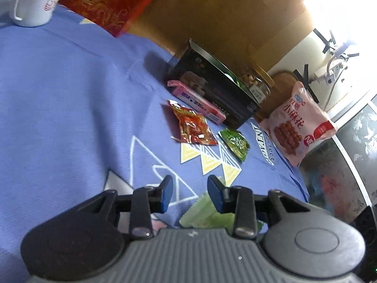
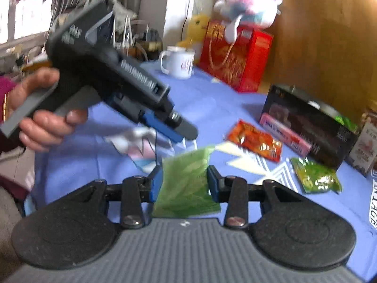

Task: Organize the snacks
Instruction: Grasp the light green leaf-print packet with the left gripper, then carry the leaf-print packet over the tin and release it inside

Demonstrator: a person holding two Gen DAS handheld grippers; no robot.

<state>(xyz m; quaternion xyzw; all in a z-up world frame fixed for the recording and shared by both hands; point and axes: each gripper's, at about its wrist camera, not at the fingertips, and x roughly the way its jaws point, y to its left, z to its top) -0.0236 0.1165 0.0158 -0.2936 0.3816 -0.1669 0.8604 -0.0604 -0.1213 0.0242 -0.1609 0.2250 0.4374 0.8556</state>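
Left tool (image 1: pixel 189 193): jaws apart, nothing between the pads; hung above the blue cloth (image 1: pixel 70 108) of the desk.
Right tool (image 2: pixel 185 184): jaws apart; light green packet (image 2: pixel 186 184) seen in the gap, whether pads touched it, cannot tell, blurred.
Hand (image 2: pixel 47 110): gripped the left tool's handle, seen from right wrist view.
Red snack packet (image 1: pixel 192 126): lay flat on cloth, just beside pink box (image 1: pixel 195 102).
Pink box: lay against the black box (image 1: pixel 216 87).
Dark green packet (image 1: pixel 234 143): on cloth, near red packet, apart from it.
Pink snack bag (image 1: pixel 297 122): at the desk's right edge, leaning.
White mug (image 1: pixel 37 0): far corner, beside red gift box (image 1: pixel 113 0).
Plush toy (image 2: pixel 249 11): on top of red gift box.
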